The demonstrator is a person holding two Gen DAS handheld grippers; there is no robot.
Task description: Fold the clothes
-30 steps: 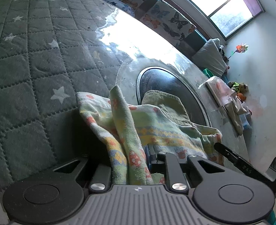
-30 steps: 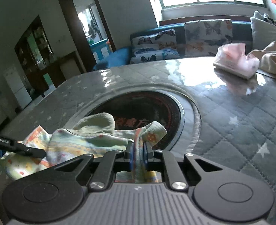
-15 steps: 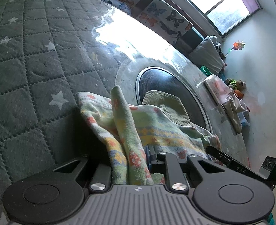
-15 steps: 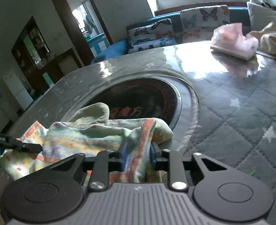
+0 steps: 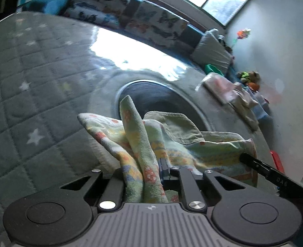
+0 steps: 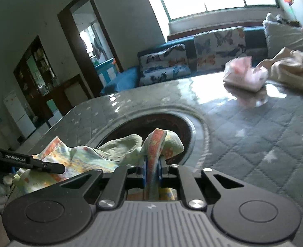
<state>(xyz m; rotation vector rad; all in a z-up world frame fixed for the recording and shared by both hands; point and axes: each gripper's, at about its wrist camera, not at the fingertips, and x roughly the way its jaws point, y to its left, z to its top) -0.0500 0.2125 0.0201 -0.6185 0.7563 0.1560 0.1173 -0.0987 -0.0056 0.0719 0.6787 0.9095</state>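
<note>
Two grippers share one printed garment, strung between them just above the near edge of the quilted table cover, in front of the dark round inset. On the left, the left gripper has its jaws pressed onto a bunched fold of pale green cloth with orange and yellow prints. The garment's long axis runs sideways from there to the right gripper, whose jaws pinch an orange-banded edge. Neither is nearer; each holds an end. Compared with half a second ago, the right jaws have narrowed onto the edge, and both views look tilted further up.
</note>
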